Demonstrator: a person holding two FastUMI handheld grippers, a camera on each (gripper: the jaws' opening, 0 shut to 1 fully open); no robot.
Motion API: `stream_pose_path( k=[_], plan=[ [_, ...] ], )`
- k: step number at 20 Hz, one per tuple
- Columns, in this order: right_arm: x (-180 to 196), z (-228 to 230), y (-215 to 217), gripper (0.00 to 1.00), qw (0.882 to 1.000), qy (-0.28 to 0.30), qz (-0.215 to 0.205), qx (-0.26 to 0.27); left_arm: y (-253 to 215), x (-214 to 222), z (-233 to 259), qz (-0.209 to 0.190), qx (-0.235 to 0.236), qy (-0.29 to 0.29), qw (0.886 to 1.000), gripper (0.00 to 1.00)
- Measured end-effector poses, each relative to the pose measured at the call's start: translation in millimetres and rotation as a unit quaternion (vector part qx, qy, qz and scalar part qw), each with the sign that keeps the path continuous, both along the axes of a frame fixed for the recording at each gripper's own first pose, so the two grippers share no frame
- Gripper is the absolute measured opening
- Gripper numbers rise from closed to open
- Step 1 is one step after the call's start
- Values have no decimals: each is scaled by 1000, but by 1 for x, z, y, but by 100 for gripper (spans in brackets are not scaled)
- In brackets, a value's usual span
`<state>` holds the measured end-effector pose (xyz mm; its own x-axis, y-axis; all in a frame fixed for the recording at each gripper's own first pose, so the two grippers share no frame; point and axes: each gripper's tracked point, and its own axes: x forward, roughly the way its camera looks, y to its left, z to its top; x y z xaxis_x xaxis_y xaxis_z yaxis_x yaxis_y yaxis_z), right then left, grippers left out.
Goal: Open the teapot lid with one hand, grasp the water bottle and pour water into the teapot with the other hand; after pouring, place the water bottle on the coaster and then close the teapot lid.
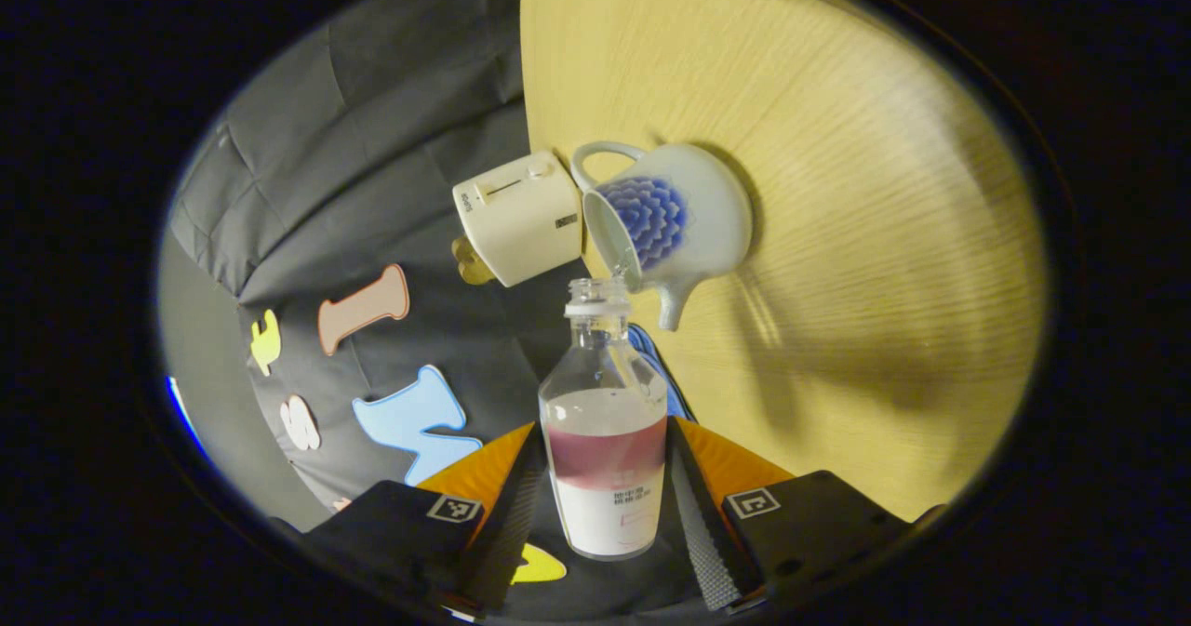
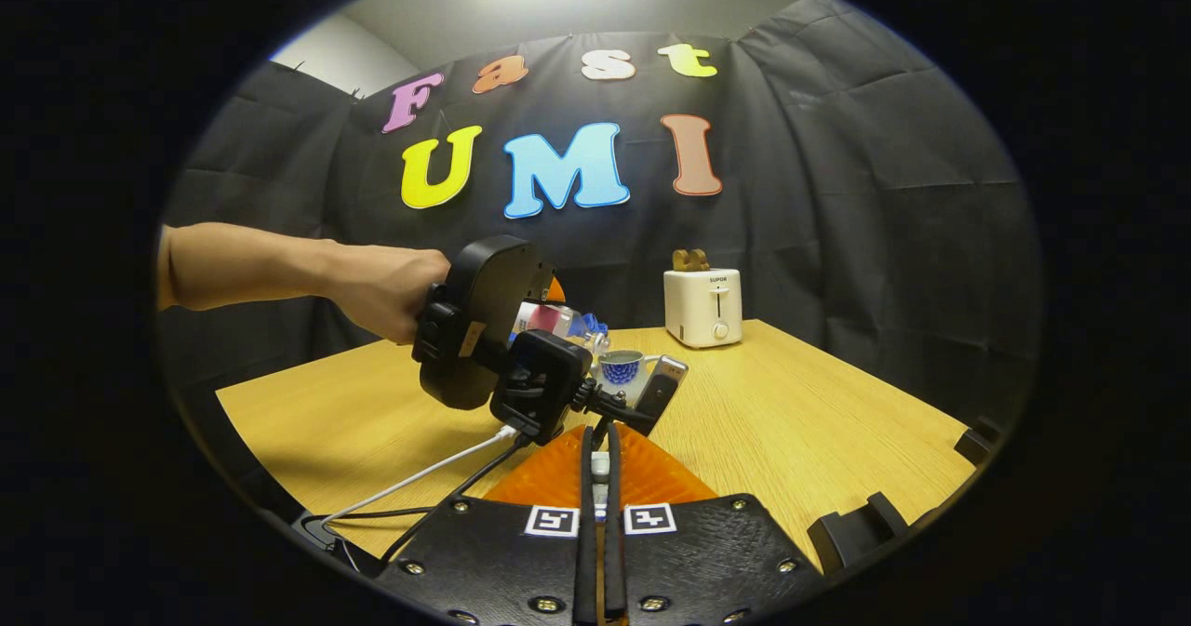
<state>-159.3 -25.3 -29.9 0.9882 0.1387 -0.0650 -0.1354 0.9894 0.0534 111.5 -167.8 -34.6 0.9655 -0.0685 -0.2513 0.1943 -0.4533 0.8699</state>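
My left gripper (image 1: 603, 477) is shut on a clear water bottle (image 1: 605, 440) with a white label, half full and uncapped. The bottle is tipped with its mouth at the open rim of a white teapot (image 1: 689, 217) with a blue flower pattern, and a thin stream of water passes into the pot. In the right gripper view a hand (image 2: 381, 291) holds the left gripper (image 2: 484, 328), with the bottle (image 2: 558, 319) tilted over the teapot (image 2: 622, 366). My right gripper (image 2: 600, 449) sits nearer the table's front edge, its fingers closed on a small white piece that looks like the teapot lid.
A cream toaster (image 2: 703, 306) stands at the back of the wooden table (image 2: 791, 421), just behind the teapot. Cables (image 2: 419, 482) trail from the left gripper over the table's front left. A blue thing (image 1: 662, 366) is partly hidden behind the bottle. Black brackets (image 2: 875, 524) sit at the right edge.
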Motion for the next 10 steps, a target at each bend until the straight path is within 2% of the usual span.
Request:
stream_pose_path(
  k=[5, 10],
  plan=[
    [1, -2, 0, 4, 1000, 4, 0, 2, -10, 0, 10, -20, 15, -15, 1000, 87],
    [2, -4, 0, 4, 1000, 6, 0, 2, -10, 3, 16, -23, 32, -22, 999, 87]
  ],
)
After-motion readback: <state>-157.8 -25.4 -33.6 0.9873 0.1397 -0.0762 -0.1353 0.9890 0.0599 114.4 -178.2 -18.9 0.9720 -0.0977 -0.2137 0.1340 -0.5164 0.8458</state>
